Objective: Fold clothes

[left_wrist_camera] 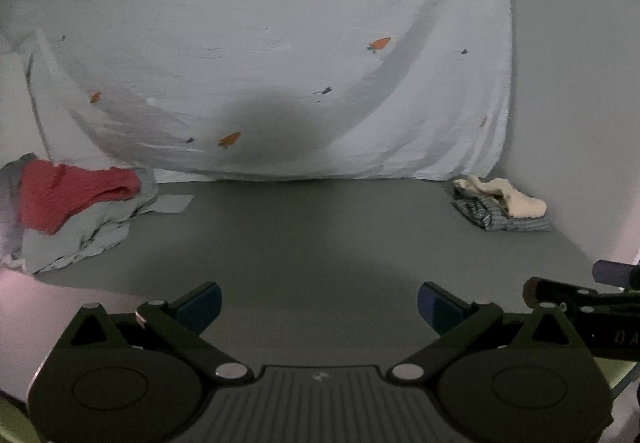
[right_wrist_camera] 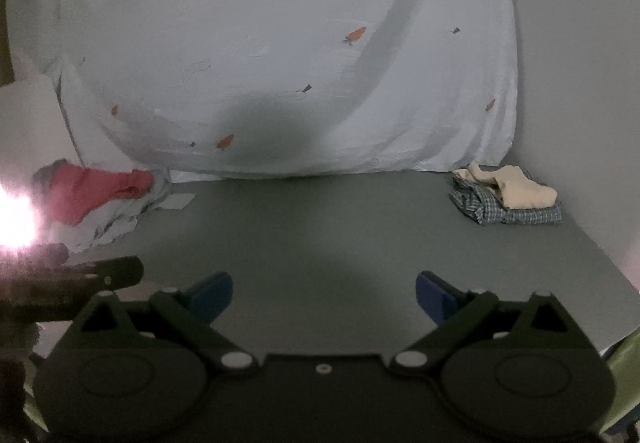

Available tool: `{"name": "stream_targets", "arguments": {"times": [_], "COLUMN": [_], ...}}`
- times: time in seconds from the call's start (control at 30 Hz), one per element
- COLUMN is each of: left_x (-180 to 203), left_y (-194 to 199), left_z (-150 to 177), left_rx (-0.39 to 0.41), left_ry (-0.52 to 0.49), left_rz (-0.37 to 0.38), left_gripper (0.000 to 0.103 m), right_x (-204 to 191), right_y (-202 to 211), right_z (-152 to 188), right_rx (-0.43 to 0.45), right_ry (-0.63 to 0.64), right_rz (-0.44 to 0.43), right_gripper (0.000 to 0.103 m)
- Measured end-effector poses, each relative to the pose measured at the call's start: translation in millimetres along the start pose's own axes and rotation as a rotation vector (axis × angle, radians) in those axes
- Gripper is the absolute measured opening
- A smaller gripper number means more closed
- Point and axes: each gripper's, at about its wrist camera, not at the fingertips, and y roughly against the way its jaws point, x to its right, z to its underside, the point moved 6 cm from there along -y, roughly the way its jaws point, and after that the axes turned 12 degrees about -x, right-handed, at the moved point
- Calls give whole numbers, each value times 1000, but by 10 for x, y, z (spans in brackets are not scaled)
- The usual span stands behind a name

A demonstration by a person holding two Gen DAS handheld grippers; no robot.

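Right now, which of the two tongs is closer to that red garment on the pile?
Left. The left tongs sit on the side of the red garment, which lies ahead to their left. The right tongs are beside them, further from it. Both hang open, holding nothing.

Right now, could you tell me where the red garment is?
In both views, the red garment lies far left on a crumpled grey cloth, below the hanging sheet.

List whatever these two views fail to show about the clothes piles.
- Grey garment, left wrist view: its left part runs off the dark frame edge; the red garment covers its top.
- Same pile, right wrist view: lamp glare washes out its left end.
- Checked garment, right wrist view: the cream garment hides its top; garment type unclear.
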Motion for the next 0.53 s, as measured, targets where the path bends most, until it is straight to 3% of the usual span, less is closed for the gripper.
{"name": "stream_targets", "arguments": {"times": [0.17, 0.53], "left_x": [-88, 7], "left_y": [43, 144], "left_z": [96, 142], "left_rx": [-1, 32], "left_ry": [22, -6], "left_rz": [11, 21], "left_gripper": [103, 103], "right_x": [-142, -115], "right_y": [36, 207], "right_z": [97, 181], "right_rx": [3, 34], "right_ry": [66, 62], "right_rz": [13, 31], "right_gripper": [99, 99]}}
